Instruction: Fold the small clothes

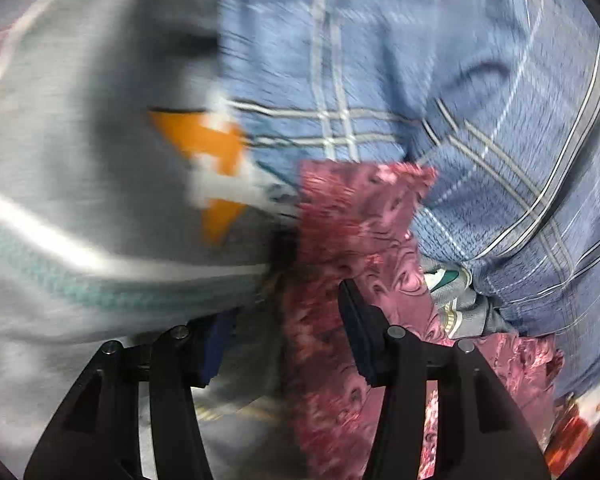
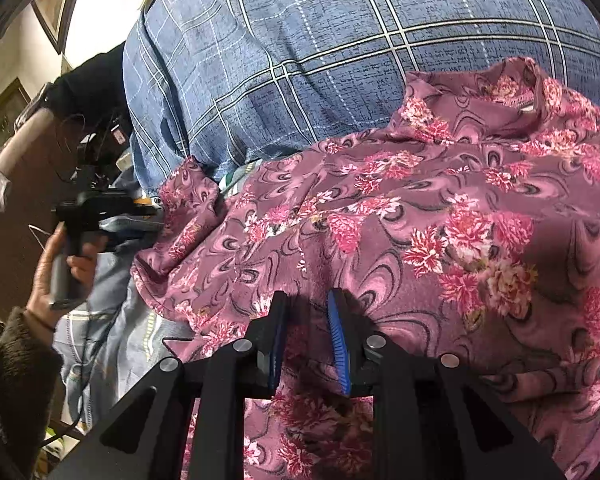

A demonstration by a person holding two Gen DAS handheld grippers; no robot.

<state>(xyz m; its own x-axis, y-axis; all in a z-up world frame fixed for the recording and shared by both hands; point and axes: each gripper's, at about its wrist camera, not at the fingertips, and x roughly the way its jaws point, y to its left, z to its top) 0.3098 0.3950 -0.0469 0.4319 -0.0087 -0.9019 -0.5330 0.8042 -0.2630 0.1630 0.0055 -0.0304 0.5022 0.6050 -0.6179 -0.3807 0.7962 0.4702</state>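
Observation:
A pink floral garment (image 2: pixel 460 220) lies spread and rumpled over a blue plaid bedsheet (image 2: pixel 300 40). My right gripper (image 2: pixel 306 296) hovers over its near part. Its jaws stand narrowly apart, the blue pads (image 2: pixel 338 344) are bare, and the cloth runs underneath. In the blurred left wrist view, a grey garment (image 1: pixel 80 160) with an orange patch and a teal stripe fills the left. A strip of the floral garment (image 1: pixel 360 208) lies beside it. My left gripper (image 1: pixel 284 308) is open over the seam where the two meet, and grey cloth hides part of its left finger. A person's hand (image 2: pixel 68 264) holds that gripper (image 2: pixel 148 220) at the floral garment's left edge.
The plaid bedsheet (image 1: pixel 380 60) is creased and bulges behind the clothes. A green-and-white cloth (image 2: pixel 236 178) peeks from under the floral garment. Dark wooden furniture (image 2: pixel 16 200) and tangled cables (image 2: pixel 80 160) stand to the left of the bed. A brown fuzzy sleeve (image 2: pixel 16 380) is at the lower left.

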